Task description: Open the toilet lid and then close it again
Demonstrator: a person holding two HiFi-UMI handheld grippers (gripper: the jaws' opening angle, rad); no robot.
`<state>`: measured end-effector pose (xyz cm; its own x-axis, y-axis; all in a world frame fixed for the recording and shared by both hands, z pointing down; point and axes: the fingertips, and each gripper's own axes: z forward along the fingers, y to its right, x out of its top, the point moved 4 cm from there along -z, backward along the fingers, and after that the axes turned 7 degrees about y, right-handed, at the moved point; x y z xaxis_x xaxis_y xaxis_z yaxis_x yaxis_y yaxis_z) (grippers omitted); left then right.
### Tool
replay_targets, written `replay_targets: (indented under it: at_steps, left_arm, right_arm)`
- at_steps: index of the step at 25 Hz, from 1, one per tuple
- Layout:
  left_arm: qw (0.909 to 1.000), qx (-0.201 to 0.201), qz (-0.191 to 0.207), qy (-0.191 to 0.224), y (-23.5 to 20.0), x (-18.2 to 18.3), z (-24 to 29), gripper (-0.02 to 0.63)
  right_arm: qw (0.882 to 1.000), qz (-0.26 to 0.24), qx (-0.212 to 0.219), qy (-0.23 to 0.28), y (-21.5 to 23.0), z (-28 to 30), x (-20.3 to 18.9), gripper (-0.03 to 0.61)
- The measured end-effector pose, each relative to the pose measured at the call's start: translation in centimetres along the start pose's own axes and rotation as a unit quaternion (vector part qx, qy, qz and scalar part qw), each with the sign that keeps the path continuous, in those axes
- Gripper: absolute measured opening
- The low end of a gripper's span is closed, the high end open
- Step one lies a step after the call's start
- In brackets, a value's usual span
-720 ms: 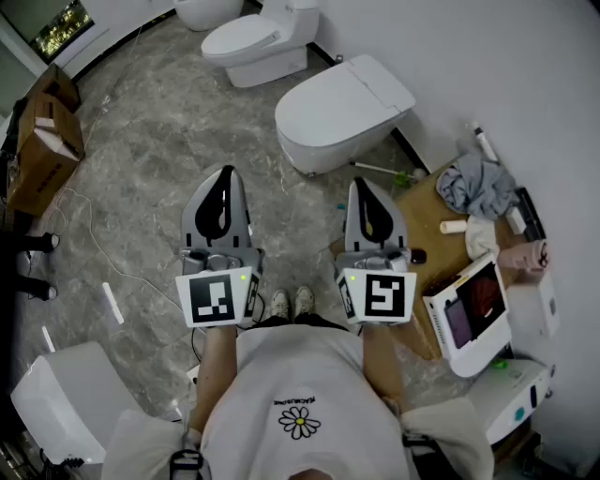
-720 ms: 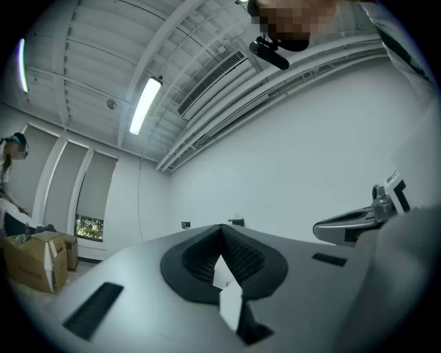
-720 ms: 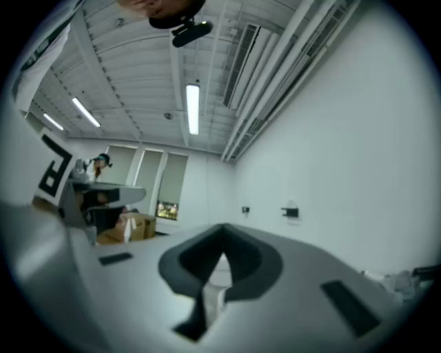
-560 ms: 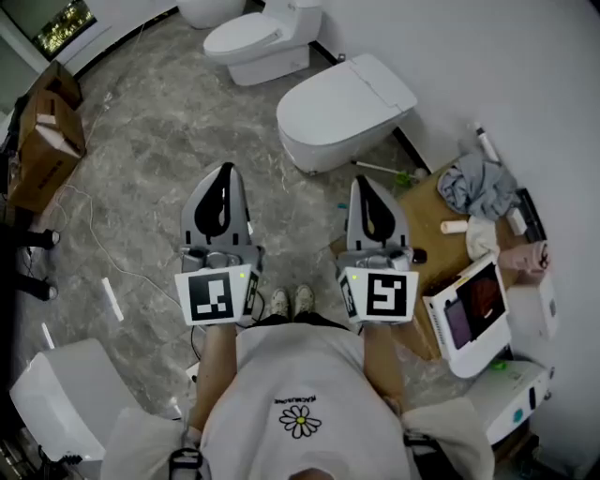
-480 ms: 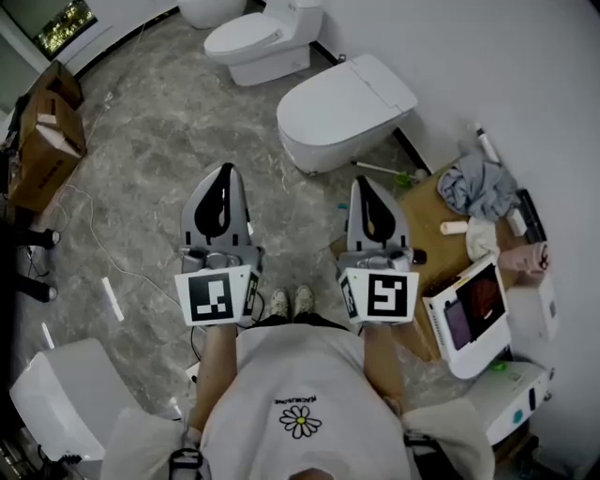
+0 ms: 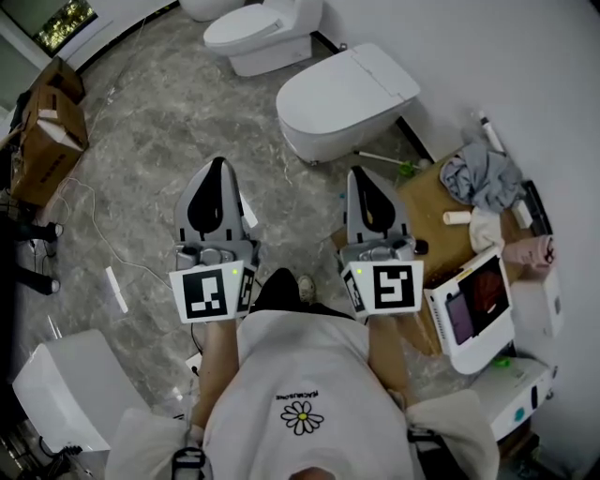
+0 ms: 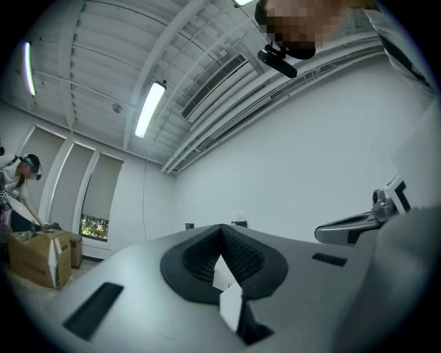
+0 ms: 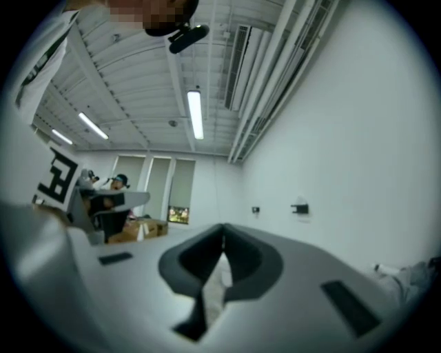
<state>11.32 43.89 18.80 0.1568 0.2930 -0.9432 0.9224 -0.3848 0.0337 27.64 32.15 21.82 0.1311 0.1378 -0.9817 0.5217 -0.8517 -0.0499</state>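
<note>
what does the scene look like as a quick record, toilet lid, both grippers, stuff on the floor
nearest toilet: white, by the wall, ahead of both grippers
lid: down, nothing touching it
left gripper: shut, empty, short of the toilet
right gripper: shut, empty, short of the toilet
second toilet: farther back, lid down
floor clutter: cardboard boxes at left, grey cloth at right

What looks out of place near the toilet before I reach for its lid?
The toilet lid is shut and looks intact. A crumpled grey cloth lies on cardboard beside it, and a loose cable trails across the floor.
</note>
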Motion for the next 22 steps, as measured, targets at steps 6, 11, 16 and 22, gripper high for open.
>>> replay_targets:
  at_steps: [6, 11, 16, 22]
  left_arm:
    - [0.9999, 0.014, -0.002, 0.007, -0.3, 0.2, -0.1, 0.025]
    - [0.9996, 0.012, -0.002, 0.026, -1.0, 0.0, 1.8, 0.025]
    - [0.9995, 0.013, -0.011, 0.028, -2.4, -1.8, 4.7, 0.025]
    - [0.9996, 0.005, -0.022, 0.018, -5.0, -4.7, 9.7, 0.025]
  right_arm:
    - [1.000, 0.005, 0.004, 0.002, 0.6, 0.1, 0.1, 0.031]
    - [1.000, 0.000, 0.015, 0.011, 0.9, 1.7, 0.2, 0.031]
    - [1.000, -0.010, 0.005, 0.006, 1.9, 4.2, -0.7, 0.031]
    - [1.000, -0.007, -0.017, -0.017, 3.2, 9.0, -3.1, 0.031]
